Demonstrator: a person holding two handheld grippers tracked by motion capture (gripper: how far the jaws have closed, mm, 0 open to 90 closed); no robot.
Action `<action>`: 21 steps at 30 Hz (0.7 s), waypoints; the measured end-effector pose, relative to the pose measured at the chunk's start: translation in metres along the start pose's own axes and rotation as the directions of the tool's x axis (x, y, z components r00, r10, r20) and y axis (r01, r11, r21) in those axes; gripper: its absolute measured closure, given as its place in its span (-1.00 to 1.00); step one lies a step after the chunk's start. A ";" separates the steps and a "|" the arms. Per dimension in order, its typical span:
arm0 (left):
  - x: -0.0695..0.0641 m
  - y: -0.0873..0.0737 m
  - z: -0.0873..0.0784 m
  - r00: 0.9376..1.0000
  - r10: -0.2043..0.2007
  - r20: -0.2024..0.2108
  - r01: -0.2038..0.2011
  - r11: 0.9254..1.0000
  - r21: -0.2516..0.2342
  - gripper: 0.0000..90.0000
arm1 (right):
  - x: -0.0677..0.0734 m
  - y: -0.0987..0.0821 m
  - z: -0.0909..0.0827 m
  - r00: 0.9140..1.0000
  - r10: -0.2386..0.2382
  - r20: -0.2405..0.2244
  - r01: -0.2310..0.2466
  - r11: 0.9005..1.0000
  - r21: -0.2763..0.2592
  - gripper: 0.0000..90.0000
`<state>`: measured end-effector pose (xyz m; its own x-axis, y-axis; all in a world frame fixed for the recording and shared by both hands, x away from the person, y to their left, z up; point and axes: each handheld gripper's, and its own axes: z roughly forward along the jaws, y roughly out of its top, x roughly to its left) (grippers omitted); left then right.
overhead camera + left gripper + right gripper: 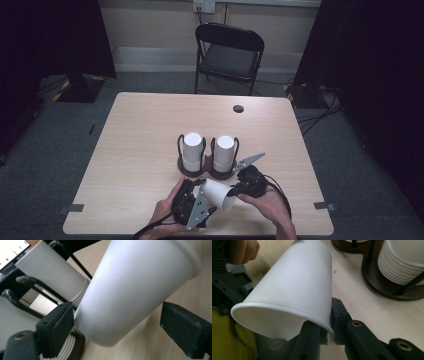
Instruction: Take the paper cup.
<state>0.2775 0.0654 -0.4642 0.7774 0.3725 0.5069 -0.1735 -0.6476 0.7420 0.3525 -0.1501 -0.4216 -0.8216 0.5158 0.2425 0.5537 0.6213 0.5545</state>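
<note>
A: Right gripper (239, 192)?
B: Clamped on rim of loose paper cup (219, 194), wall pinched between jaws, mouth toward near table edge. Plain to see in right gripper view, cup (292, 287) lying tilted.

A: Left gripper (192, 195)?
B: Spread wide round cup's closed end. Pads (60, 325) either side of cup (135, 287); left pad just at wall, right pad clear of it. No squeeze.

A: Cup position?
B: Off table (140, 130), slanted, between both grippers, near front edge, just before holder (207, 171).

A: Holder?
B: Dark twin base w/ wire loops, two white cup stacks, left (192, 150) & right (224, 152), upside down. Mid-table.

A: Background?
B: Folding chair (228, 55) beyond far edge.
</note>
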 end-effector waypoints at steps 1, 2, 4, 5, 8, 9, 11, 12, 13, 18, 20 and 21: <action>-0.001 0.002 0.000 1.000 0.002 0.007 -0.002 1.000 -0.011 -0.77 | 0.000 0.002 0.000 1.000 -0.007 -0.001 0.007 1.000 0.005 0.89; -0.001 0.003 0.000 1.000 0.004 0.018 -0.003 1.000 -0.010 -0.77 | 0.001 0.003 0.000 1.000 -0.013 -0.002 0.013 1.000 0.013 0.89; -0.003 0.005 0.001 1.000 0.014 0.021 -0.013 1.000 -0.016 -0.74 | 0.001 0.006 0.000 1.000 -0.015 0.005 0.015 1.000 0.020 0.89; -0.003 0.005 0.001 1.000 0.007 0.024 -0.007 1.000 -0.017 -0.72 | 0.001 0.007 -0.001 1.000 -0.014 0.007 0.013 1.000 0.021 0.89; -0.005 0.007 0.001 0.999 0.009 0.034 -0.008 0.999 -0.032 -0.65 | 0.001 0.007 -0.001 1.000 -0.012 0.012 0.012 1.000 0.005 0.88; -0.005 0.008 0.002 0.999 0.011 0.037 -0.010 0.999 -0.038 -0.63 | 0.000 0.007 -0.002 1.000 -0.015 0.011 0.015 1.000 0.002 0.88; -0.006 0.010 0.003 0.999 0.016 0.040 -0.014 0.999 -0.042 -0.59 | 0.000 0.008 -0.002 1.000 -0.012 0.017 0.012 1.000 -0.007 0.88; -0.007 0.010 0.004 0.999 0.010 0.034 -0.008 0.999 -0.044 -0.59 | 0.000 0.009 -0.002 1.000 -0.014 0.018 0.015 1.000 -0.008 0.87; -0.007 0.011 0.005 0.999 0.011 0.031 -0.009 0.999 -0.048 -0.58 | -0.001 0.009 -0.002 1.000 -0.009 0.022 0.010 1.000 -0.012 0.87; -0.010 0.015 0.009 1.000 0.026 0.001 -0.026 0.999 -0.043 -0.55 | -0.003 0.011 0.001 1.000 0.002 -0.019 -0.002 0.999 -0.038 0.94; -0.010 0.015 0.012 1.000 0.025 -0.004 -0.025 0.999 -0.035 -0.54 | 0.001 0.014 0.006 1.000 -0.011 -0.005 0.011 1.000 -0.025 0.94; -0.009 0.015 0.012 1.000 0.020 -0.006 -0.020 0.999 -0.034 -0.54 | 0.001 0.014 0.006 1.000 -0.011 -0.005 0.011 1.000 -0.025 0.94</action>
<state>0.2754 0.0440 -0.4632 0.7698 0.3636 0.5246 -0.2096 -0.6324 0.7458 0.3605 -0.1374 -0.4183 -0.8283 0.5062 0.2402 0.5412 0.6117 0.5770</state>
